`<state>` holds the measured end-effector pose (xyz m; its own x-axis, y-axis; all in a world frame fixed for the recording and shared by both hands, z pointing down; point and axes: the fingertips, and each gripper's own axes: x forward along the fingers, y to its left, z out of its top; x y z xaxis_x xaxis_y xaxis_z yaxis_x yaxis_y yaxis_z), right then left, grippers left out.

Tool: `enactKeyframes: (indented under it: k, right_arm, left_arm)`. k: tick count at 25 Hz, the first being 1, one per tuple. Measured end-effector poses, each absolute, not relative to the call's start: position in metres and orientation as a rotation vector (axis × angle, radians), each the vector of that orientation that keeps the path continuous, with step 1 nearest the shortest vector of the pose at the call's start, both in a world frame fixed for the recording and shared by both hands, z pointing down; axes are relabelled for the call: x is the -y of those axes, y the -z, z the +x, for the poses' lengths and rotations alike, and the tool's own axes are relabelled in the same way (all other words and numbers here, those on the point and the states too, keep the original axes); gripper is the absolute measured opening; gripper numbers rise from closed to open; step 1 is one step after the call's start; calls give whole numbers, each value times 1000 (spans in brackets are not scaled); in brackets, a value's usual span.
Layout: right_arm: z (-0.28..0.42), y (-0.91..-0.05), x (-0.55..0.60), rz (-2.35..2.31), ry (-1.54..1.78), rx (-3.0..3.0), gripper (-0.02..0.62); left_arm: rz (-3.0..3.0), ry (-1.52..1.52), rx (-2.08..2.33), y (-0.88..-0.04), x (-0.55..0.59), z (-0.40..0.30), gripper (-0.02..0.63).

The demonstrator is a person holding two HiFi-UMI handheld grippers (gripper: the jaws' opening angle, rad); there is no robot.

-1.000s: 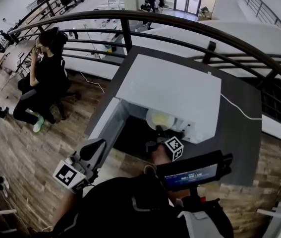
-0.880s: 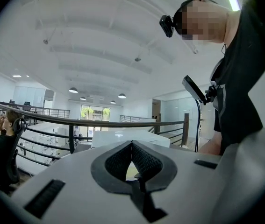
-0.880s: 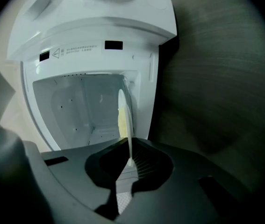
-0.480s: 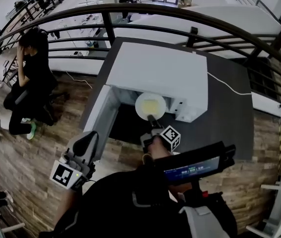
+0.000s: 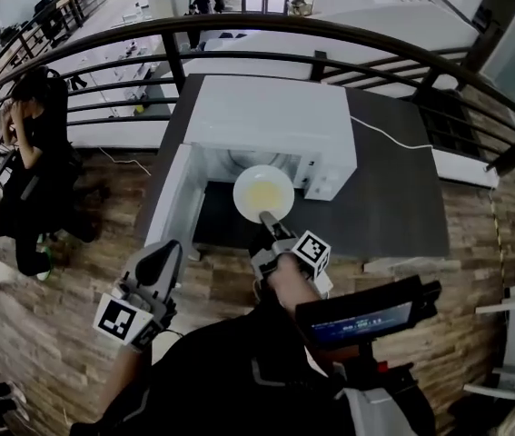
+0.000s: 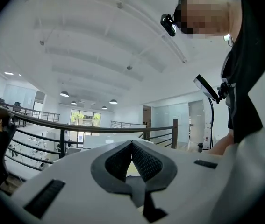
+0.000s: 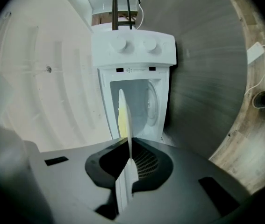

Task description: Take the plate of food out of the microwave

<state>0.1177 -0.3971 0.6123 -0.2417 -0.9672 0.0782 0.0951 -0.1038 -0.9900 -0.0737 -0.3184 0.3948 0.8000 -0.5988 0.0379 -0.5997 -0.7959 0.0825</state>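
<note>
right tool (image 5: 269, 225) pinched the plate (image 5: 262, 190) rim; plate just outside the microwave (image 5: 271, 121) mouth, above the desk (image 5: 393, 198); left tool (image 5: 166, 257) pressed together.

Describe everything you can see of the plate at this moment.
The plate is round, white and shallow, seemingly ceramic, with pale yellow food at its centre. It is held roughly level by its near rim, pinched between the right tool's jaws, just in front of the open microwave's cavity. Nothing else touches it. The right gripper view shows it edge-on.
</note>
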Motion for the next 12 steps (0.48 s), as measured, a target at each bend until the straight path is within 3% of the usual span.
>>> enactKeyframes:
  k: [12]
  right_arm:
    - [102,-583,291,-1113,1495,-1224,15]
  left_arm:
    - [2917,24,805,-403,251,-85,5]
